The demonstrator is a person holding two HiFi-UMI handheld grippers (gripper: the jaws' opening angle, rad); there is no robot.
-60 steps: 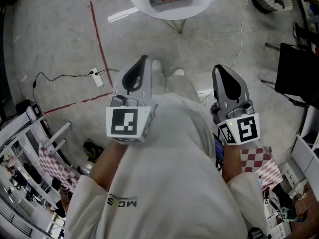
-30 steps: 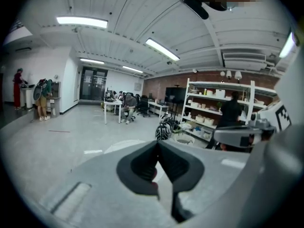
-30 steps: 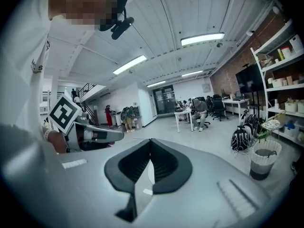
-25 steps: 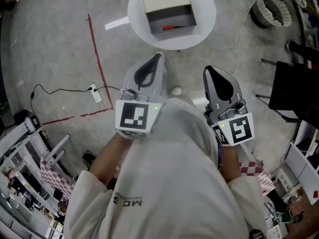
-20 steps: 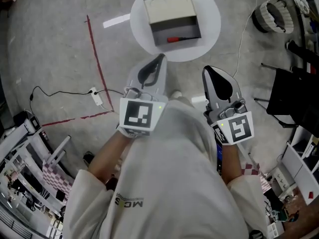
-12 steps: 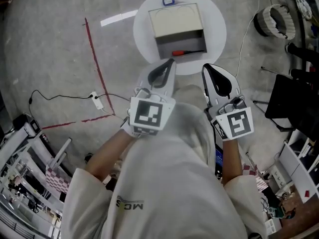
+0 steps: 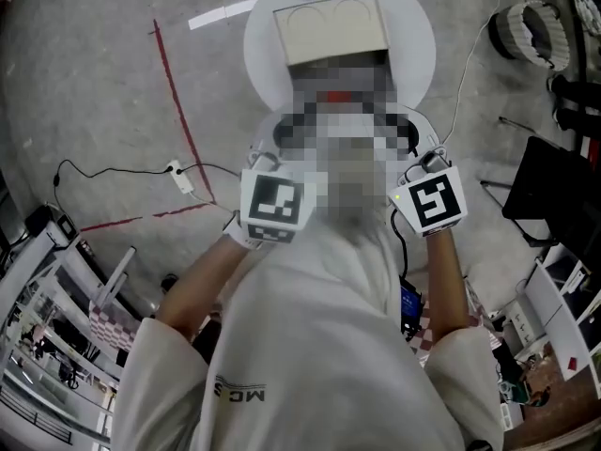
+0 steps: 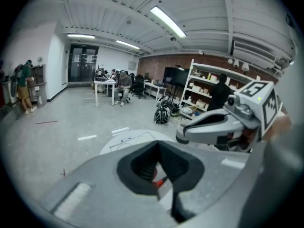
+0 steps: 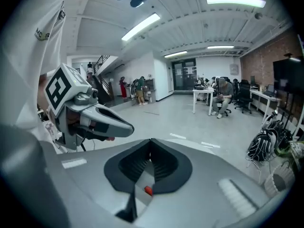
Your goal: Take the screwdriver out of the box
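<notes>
Round white table [image 7: 418,36] carries the box [image 7: 331,28], left gripper [image 8: 158,145] and right gripper [image 9: 150,141] hovering close, jaws pressed together, empty.

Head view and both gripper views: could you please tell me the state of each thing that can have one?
left gripper, shut, empty.
right gripper, shut, empty.
screwdriver, red handle showing at the box, not gripped.
box, upright on the round table, its front under a blurred patch.

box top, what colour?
Beige. The box shows best in the head view.
</notes>
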